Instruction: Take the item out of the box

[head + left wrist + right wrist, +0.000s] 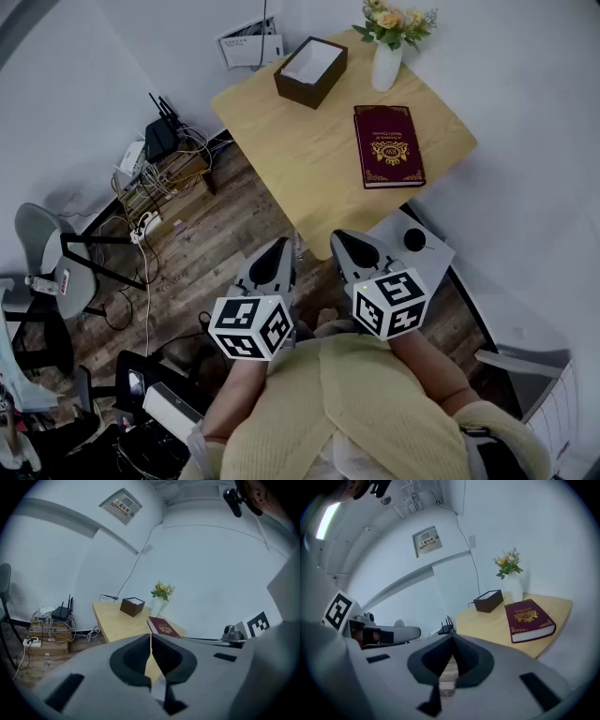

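A dark brown open box [310, 71] with a white lining stands at the far side of the light wooden table [309, 150]; whatever lies inside it is hidden. The same box shows in the left gripper view [132, 606] and in the right gripper view [488, 601]. Both grippers hang side by side in front of the person's chest, short of the table's near corner and well away from the box. My left gripper [281, 247] [150, 635] is shut with nothing between its jaws. My right gripper [340, 237] [452, 638] is shut too, holding nothing.
A maroon book [387, 145] lies on the table's right half, and a white vase of flowers [387, 52] stands at the far corner. A router and tangled cables [159, 150] sit on the floor at left, near a grey chair [42, 253]. A white stand [417, 246] adjoins the table.
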Demonstrator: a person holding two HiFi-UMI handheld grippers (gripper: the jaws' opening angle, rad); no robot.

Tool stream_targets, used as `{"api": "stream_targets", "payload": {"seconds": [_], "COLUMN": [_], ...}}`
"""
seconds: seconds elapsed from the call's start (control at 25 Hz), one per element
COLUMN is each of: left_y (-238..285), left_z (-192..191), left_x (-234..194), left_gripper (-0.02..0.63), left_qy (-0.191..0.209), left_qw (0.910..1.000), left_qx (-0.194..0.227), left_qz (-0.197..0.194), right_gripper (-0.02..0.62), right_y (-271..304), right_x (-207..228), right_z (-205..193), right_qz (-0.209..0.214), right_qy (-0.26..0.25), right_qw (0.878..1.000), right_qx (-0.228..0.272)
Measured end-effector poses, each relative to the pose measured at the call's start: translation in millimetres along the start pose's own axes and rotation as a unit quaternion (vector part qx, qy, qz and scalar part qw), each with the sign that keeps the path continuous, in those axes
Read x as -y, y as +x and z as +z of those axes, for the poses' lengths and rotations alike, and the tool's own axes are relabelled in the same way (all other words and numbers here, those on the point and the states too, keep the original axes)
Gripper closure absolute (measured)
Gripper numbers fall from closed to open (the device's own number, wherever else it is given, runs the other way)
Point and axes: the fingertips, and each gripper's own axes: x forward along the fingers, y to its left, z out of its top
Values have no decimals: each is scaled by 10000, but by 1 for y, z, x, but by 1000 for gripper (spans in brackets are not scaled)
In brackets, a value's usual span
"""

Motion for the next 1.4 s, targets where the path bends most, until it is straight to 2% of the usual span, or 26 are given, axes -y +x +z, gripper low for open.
{"api": "stream_targets", "payload": {"seconds": [0.72,0.92,1.12,1.4], "left_y": [-4,-5,6,12], "left_z": [-5,1,15,35], "left_x": [-20,-38,-60,-102], "left_gripper": [578,578,577,578], "left_qy": [-136,-199,-198,-197], "left_qw": [9996,9995,9997,9996], "left_qx": [-116,-62,-99,-200], "left_qz": [197,225,74,-26], "right_gripper": [565,565,565,565], "right_y": [12,23,44,82], "right_x": [3,-1,1,-18], "right_z": [-5,-4,5,14], "right_qz": [-28,-111,-413,-448], "right_qy": [192,151,75,229], "right_qw": [9998,9997,9990,9984], "right_qx": [-102,-166,-184,-242]}}
